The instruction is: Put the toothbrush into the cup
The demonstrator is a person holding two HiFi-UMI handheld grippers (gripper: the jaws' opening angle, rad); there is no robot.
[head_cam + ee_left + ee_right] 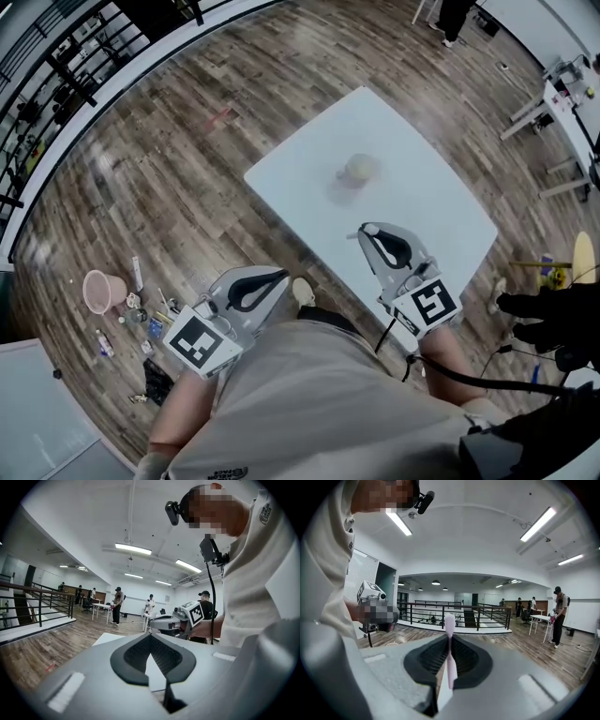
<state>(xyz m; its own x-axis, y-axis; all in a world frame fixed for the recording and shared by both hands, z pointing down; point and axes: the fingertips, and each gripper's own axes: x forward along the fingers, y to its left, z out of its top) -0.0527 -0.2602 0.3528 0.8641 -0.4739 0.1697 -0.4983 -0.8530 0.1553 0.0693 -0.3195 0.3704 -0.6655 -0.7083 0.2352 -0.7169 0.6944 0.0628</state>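
A wooden floor [169,187] is seen around a white tabletop [412,178], which is set at an angle in the head view. The left tool [281,275] is held just off the tabletop's near left edge. In its own view its dark pads [136,660] are seen brought together at the tips, with nothing between them. The right tool [364,231] is held over the tabletop's near part, well short of its middle. A pink bucket [103,289] is seen on the floor, well to the left of the tabletop, among small scattered items too small to be told apart. Near the middle of the tabletop a pale, rounded thing is seen; it is blurred, but is probably the cup [359,169]. The pink toothbrush [449,620] is clamped upright between the closed jaws of the right tool [449,641], its top standing above their tips, apart from the cup.
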